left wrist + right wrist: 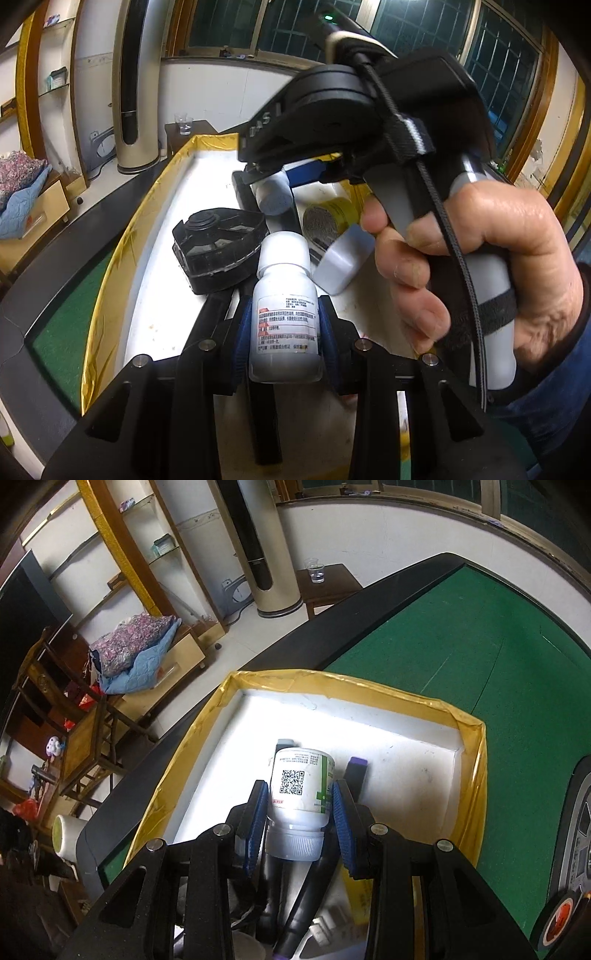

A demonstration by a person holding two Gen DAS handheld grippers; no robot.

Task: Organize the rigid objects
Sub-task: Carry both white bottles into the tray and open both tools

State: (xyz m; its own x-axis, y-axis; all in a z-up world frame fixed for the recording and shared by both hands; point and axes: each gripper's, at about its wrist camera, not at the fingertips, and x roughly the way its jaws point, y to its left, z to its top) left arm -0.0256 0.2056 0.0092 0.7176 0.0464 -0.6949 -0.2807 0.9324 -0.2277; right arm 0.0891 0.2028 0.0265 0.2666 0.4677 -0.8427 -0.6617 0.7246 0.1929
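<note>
bottles fill both my tools. my left gripper pinches a white bottle with red writing between its blue pads, cap pointing away from me. my right gripper pinches a white bottle with a square code, cap toward me. both hang over the white tray with yellow tape. in the tray i see a black round-edged box, a yellow tin and a dark purple-tipped block. farther off is green table felt.
</note>
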